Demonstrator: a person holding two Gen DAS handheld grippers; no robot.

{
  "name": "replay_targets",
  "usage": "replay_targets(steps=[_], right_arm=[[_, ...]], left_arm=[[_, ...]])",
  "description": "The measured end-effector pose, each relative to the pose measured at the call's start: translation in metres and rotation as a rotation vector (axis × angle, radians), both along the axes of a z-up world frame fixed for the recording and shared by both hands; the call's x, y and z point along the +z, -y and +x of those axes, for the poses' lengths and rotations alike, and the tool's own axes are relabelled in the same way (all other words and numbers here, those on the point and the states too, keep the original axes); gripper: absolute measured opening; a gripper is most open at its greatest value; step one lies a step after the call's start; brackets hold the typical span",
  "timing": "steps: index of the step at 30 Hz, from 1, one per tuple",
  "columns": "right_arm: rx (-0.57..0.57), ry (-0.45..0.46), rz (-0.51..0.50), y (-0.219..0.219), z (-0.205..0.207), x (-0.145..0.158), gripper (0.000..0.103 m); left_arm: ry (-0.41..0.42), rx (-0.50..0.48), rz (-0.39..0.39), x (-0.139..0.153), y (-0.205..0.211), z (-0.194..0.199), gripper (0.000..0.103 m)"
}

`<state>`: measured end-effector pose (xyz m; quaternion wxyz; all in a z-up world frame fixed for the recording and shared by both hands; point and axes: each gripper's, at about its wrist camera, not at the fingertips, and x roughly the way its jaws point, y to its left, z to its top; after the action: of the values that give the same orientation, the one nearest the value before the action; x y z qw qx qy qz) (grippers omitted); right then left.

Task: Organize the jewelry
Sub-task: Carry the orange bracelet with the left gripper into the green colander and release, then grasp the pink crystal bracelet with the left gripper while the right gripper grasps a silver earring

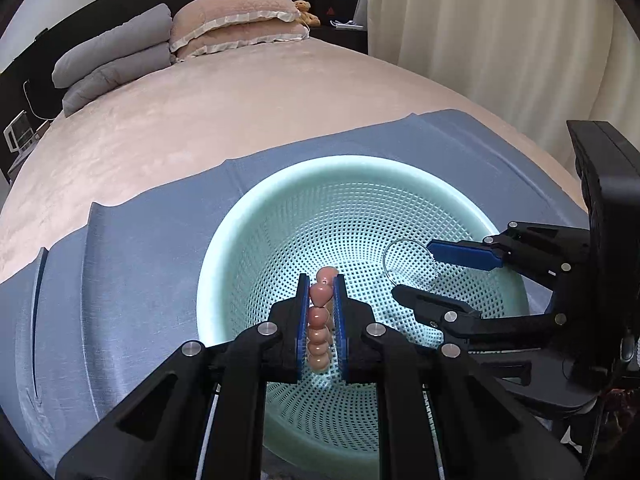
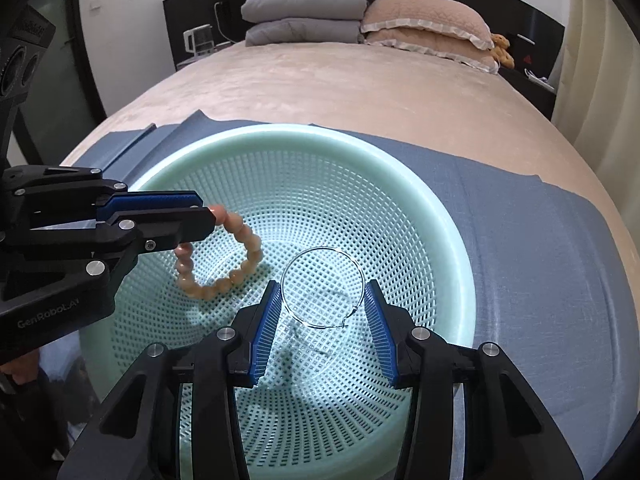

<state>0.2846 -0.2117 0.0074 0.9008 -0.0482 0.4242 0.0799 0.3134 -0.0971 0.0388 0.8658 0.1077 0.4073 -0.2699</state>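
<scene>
Jewelry is sitting over the pale green perforated basket (image 2: 440,208), which is resting on a blue cloth (image 2: 540,240) spread across the bed (image 2: 340,88). Your left gripper (image 1: 322,292) is pinching the peach bead bracelet (image 2: 224,264): its fingers (image 1: 303,312) are nearly together with the beads stacked between the pads, and most of the loop is hanging free beyond the tips above the mesh, near the basket's left side.

Your right gripper (image 2: 323,312) is standing wide open around the thin wire hoop (image 2: 322,286). The hoop is sitting between the two blue pads (image 2: 266,332), its sides close to both. Whether it is touching either pad, or lying on the mesh rather than held, I cannot tell.

You appear to be setting both pieces down inside the basket. To do it well, be lowering the bracelet until the beads are settling on the mesh before you part the left fingers, so it is not rolling toward the hoop. Be lifting the right gripper straight up, keeping the pads off the wire and its clasp so you are not dragging it along.
</scene>
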Motion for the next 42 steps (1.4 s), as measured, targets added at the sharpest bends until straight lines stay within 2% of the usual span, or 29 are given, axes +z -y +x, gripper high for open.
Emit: replay_targets(steps=[4, 10, 12, 16, 20, 23, 26, 30, 33, 39, 42], right_arm=[[0.011, -0.008, -0.023, -0.002, 0.003, 0.0, 0.041], [0.024, 0.002, -0.014, -0.002, 0.0, 0.003, 0.042], [0.022, 0.005, -0.018, -0.003, 0.0, 0.005, 0.041], [0.024, 0.0, -0.022, -0.001, -0.001, 0.008, 0.042], [0.015, 0.006, -0.033, 0.002, -0.005, 0.014, 0.043], [0.003, 0.016, -0.046, 0.005, -0.009, 0.021, 0.048], [-0.011, 0.022, -0.047, 0.008, -0.015, 0.03, 0.048], [-0.021, 0.041, -0.057, 0.007, -0.03, 0.048, 0.048], [-0.014, 0.06, -0.069, 0.003, -0.045, 0.062, 0.048], [0.012, 0.084, -0.082, -0.007, -0.088, 0.083, 0.049], [0.034, 0.086, -0.075, -0.011, -0.112, 0.086, 0.049]], left_arm=[[-0.01, 0.023, 0.023, -0.009, -0.001, 0.005, 0.012], [-0.011, 0.006, 0.037, -0.012, -0.002, 0.004, 0.013], [-0.023, 0.003, 0.019, -0.011, -0.005, 0.005, 0.016], [0.006, 0.013, 0.021, -0.003, -0.009, -0.001, 0.038], [-0.001, 0.015, 0.009, 0.002, -0.014, -0.004, 0.039], [0.015, 0.026, 0.018, 0.008, -0.018, -0.01, 0.047], [0.019, 0.032, 0.016, 0.017, -0.023, -0.015, 0.047], [0.041, 0.045, 0.025, 0.034, -0.034, -0.03, 0.047], [0.055, 0.063, 0.025, 0.048, -0.046, -0.044, 0.055], [0.044, 0.102, 0.02, 0.06, -0.073, -0.079, 0.055], [0.012, 0.097, 0.002, 0.057, -0.083, -0.098, 0.064]])
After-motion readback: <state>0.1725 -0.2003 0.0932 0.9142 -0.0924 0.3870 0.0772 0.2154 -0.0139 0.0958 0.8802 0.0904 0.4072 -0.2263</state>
